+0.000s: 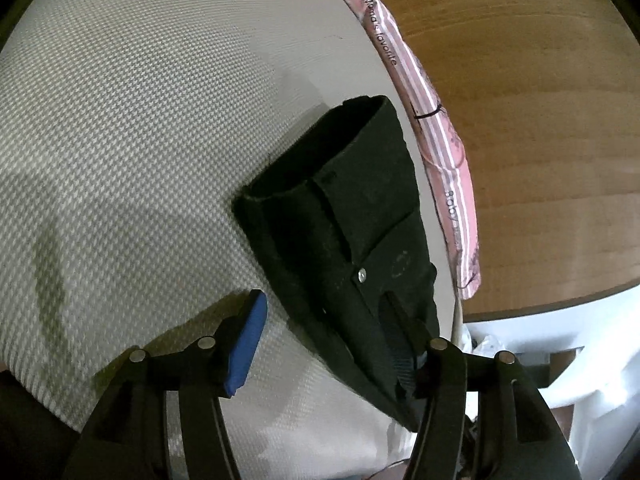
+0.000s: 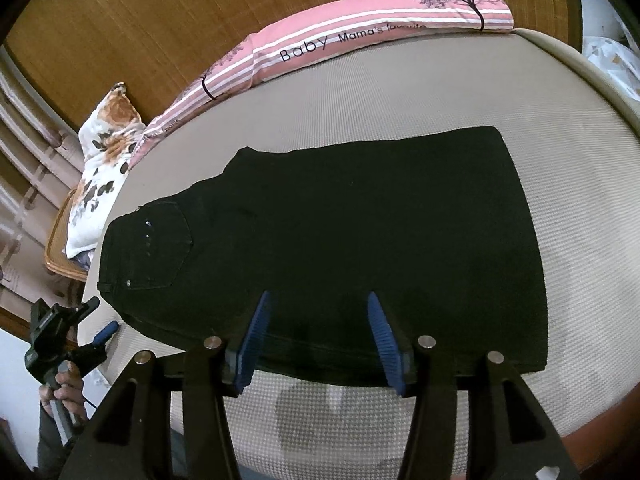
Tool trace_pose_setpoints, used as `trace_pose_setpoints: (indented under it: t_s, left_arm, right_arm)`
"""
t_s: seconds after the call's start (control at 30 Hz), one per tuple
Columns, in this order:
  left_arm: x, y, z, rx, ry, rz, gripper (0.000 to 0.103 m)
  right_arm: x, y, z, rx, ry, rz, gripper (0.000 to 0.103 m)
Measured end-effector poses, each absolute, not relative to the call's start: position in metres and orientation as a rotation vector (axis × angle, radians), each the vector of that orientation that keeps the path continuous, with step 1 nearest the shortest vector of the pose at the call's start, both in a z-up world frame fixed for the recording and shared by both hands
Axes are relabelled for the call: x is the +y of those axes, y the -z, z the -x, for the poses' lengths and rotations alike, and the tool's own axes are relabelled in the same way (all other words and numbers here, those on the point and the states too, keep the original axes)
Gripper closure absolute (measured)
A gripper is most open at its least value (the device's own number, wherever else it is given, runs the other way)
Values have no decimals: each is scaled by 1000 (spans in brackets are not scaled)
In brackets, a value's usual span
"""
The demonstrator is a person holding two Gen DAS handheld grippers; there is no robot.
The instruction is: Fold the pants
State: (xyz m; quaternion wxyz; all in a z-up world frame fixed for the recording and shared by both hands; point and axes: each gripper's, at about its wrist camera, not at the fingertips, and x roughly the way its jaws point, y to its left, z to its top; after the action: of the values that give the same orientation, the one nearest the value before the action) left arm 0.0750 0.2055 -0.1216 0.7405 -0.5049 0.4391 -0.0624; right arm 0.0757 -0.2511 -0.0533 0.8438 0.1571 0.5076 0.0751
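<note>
Black pants (image 2: 340,240) lie flat on a pale woven mattress (image 2: 580,220), folded lengthwise, waist and back pocket at the left. My right gripper (image 2: 318,338) is open, its blue pads (image 2: 256,340) over the near edge of the pants, holding nothing. In the left wrist view the waist end of the pants (image 1: 340,220) lies in front. My left gripper (image 1: 332,340) is open; its left blue pad (image 1: 248,344) is over the mattress (image 1: 120,140) and its right finger is hidden behind the cloth. The left gripper also shows in the right wrist view (image 2: 80,328), held at the waist end.
A pink striped pillow (image 2: 340,40) lies along the far edge of the mattress, also in the left wrist view (image 1: 452,152). A floral pillow (image 2: 104,152) sits at the far left. A wooden headboard (image 2: 140,20) stands behind.
</note>
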Motion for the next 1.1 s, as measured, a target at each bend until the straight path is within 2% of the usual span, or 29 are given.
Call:
trace_pose_setpoints:
  t_s: [0.53,0.57,0.6,0.67,1.1]
  left_arm:
    - [208,134,-99,876,177,1133,44]
    - [207,134,-99,864,181,1120,46]
    - [205,133,-99,852,183,1106,55]
    - [205,134,-95,837,186,1084,64]
    - [217,143,-84,872,187,1126,63]
  right_arm:
    - [-236,61,-89,1098,-167,-326,54]
    - [-235,62,-89,1098,-166,-328,54]
    - [-233,63,-90,1101,-168,-331,54]
    - [-230,64,-90,1106,-177,-331,54]
    - [-214,73,-99,1141,-192,-307,54]
